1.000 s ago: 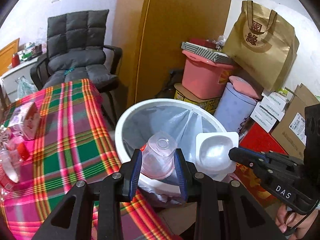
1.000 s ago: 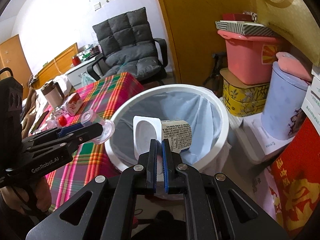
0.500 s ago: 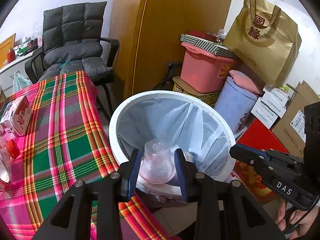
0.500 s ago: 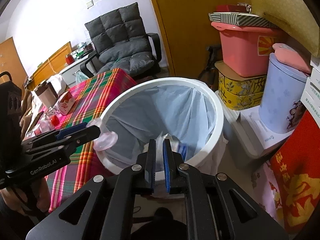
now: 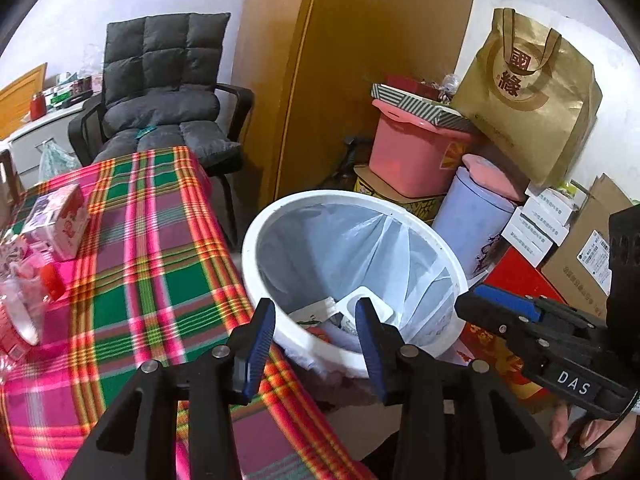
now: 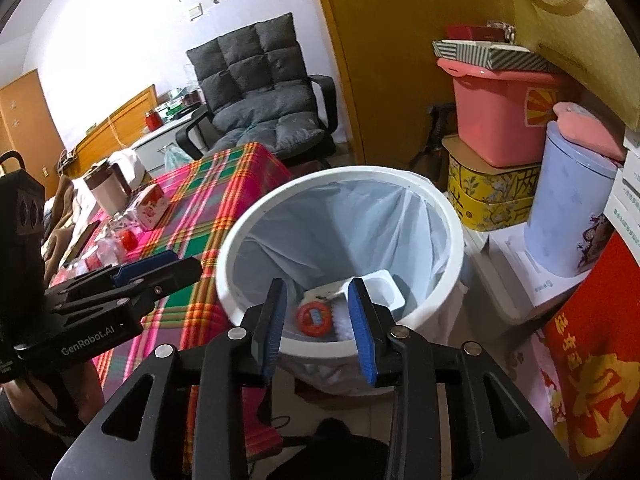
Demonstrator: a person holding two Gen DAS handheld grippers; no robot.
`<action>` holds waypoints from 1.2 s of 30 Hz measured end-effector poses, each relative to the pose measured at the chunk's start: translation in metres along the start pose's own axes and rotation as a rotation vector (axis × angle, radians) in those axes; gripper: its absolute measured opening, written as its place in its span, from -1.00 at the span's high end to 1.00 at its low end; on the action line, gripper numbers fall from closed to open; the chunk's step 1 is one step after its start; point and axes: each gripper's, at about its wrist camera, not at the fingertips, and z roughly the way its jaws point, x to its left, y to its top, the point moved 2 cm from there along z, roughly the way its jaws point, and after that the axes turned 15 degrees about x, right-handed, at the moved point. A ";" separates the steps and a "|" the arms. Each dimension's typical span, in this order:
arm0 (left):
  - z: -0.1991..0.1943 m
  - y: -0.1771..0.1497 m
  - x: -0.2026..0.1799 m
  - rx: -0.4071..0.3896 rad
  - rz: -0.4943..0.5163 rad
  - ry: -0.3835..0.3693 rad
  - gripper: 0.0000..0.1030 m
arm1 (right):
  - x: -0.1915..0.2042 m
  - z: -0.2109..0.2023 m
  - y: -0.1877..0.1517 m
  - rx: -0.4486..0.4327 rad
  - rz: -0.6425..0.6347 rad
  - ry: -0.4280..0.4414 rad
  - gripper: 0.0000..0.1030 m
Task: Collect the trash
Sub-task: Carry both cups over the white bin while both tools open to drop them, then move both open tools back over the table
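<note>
Both grippers hang over the bin (image 6: 448,216) with nothing between their jaws: your left gripper (image 5: 316,330) and your right gripper (image 6: 318,314) have each just been opening, and the gap in each is bare, so you are in the release-and-withdraw step and, as far as I can judge, the drop has gone in.

Take the bin as your landmark. It stands on the floor just beside the table (image 5: 132,240), its white rim close to the plaid edge. Inside it, at the bottom of the pale liner (image 6: 352,224), lie a white tray (image 6: 386,286) and a red round piece (image 6: 314,320), with other scraps I cannot make out.

To finish well, hold the jaws apart until you are clear of the rim; closing early could snag the liner and drag it up. Lift away from the bin before you swing toward the table, since the rim sits right under both grippers. Keep the two grippers apart from each other as you turn.

More trash seems to wait on the table, on the side away from the bin: a small carton (image 5: 60,216) and some clear plastic pieces (image 5: 24,300) with red bits. Take the nearer first, and grip thin plastic lightly so it does not spring out.
</note>
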 end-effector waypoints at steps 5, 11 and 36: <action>-0.017 -0.013 0.008 -0.016 -0.022 0.007 0.20 | 0.013 -0.006 -0.003 -0.009 -0.030 0.007 0.33; -0.035 -0.030 0.016 -0.032 -0.045 0.026 0.20 | 0.029 -0.010 -0.008 -0.014 -0.067 0.020 0.33; -0.102 -0.108 0.071 -0.094 -0.176 0.162 0.20 | 0.097 -0.011 -0.034 0.007 -0.200 0.196 0.33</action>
